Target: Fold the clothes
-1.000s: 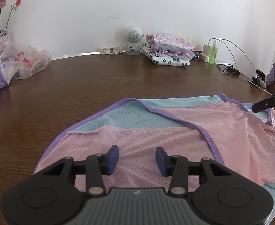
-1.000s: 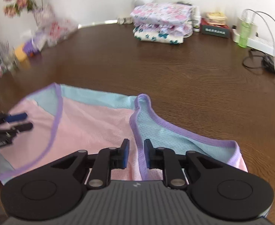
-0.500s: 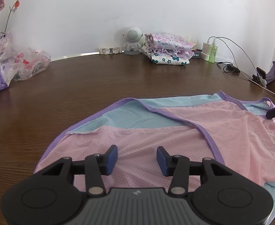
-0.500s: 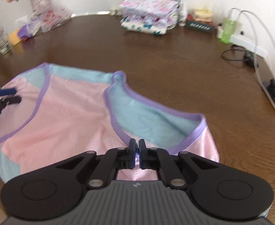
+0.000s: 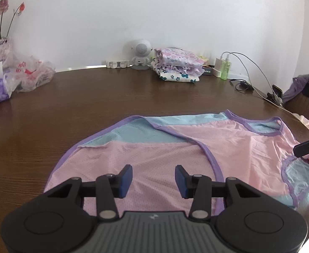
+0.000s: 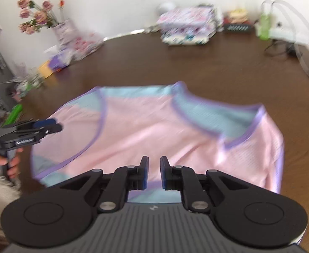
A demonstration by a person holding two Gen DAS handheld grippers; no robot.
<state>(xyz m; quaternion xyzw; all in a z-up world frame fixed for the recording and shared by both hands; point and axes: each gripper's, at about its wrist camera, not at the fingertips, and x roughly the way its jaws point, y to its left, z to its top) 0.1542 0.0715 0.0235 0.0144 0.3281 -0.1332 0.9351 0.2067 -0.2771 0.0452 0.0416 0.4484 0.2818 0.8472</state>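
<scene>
Left wrist view: pink mesh garment [image 5: 165,160] with light-blue panels and purple binding lies spread flat on the dark wooden table [image 5: 91,97], taking up the near half of it. Left gripper [image 5: 153,178] hangs over the near pink part, jaws parted with a clear gap, nothing between the blue pads [image 5: 126,178]; whether they touch the cloth below cannot be told. At the right edge the right gripper [image 5: 306,146] comes in as a dark finger tip over the garment's right side, beside a purple-bound opening with blue lining. Far side of the table: folded stack of floral clothes [image 5: 178,65], small white round-headed robot figure [image 5: 140,53] just left of it, green bottle [image 5: 226,68] and white charger with cables to the right, crumpled plastic bag [image 5: 31,74] and vase of pink flowers [image 5: 0,48] at far left. Right wrist view, blurred: right gripper [image 6: 154,175] sits over the garment's near hem, jaws opening, a narrow slot between the pads, no cloth caught in it. Garment [image 6: 154,135] fills the middle of the table [image 6: 217,67]. Left gripper [image 6: 49,125] shows at the left edge, over the garment's left border, its handle held by a person's hand [image 6: 4,164]. Folded stack [image 6: 186,27] and flowers [image 6: 38,16] stand at the far wall.
</scene>
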